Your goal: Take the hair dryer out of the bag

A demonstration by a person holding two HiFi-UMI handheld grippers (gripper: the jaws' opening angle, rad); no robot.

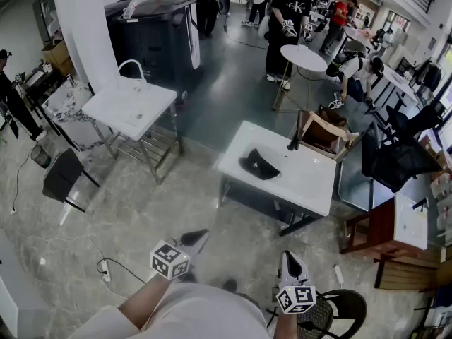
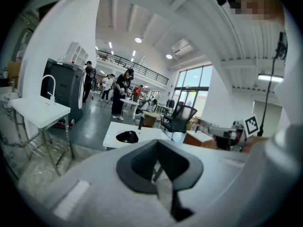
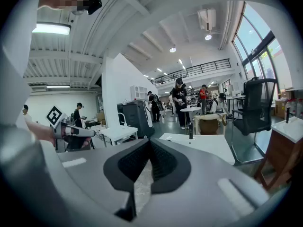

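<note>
Black bag (image 1: 259,165) seen lying on white bench (image 1: 311,189), well apart from both grippers. Hair dryer not seen; likely inside bag. Left gripper (image 1: 192,241) fingers pressed together, nothing held; right gripper (image 1: 292,265) same. Bag likely soft, floppy. Dryer likely hard, smooth; best held by handle.

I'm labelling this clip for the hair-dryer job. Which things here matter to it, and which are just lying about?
For the job: left gripper and right gripper, both shut and empty; black bag on the white table. No hair dryer shows.
Lying about: white sink unit, round table, black office chair, dark bottle.
</note>
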